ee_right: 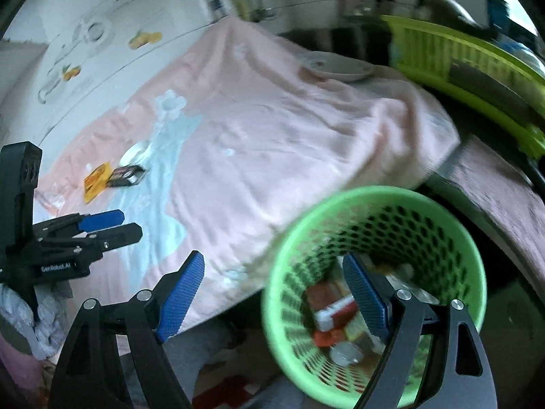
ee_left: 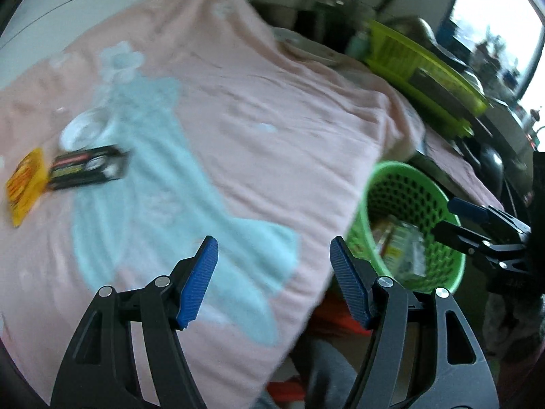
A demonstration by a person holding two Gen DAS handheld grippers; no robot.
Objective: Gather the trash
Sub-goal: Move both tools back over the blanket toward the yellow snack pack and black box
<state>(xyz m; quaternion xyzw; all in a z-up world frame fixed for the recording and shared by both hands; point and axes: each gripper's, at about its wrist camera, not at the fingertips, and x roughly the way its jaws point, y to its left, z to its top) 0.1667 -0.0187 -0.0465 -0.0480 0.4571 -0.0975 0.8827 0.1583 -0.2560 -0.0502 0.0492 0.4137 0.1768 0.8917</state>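
both left gripper point(ee_left: 274, 255) and right gripper point(ee_right: 272, 274) spread, empty; risk of right fingers clipping green basket point(ee_right: 470, 255) rim, tipping trash out.

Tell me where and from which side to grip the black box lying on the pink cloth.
Grip the black box across its two long edges, coming down from above. It lies flat on the cloth, so only its narrow width fits the open left tool. The yellow packet touches its left end.

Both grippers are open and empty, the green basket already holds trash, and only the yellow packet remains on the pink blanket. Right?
Not quite. In the left wrist view, a black box and a white cup also lie by the yellow packet.
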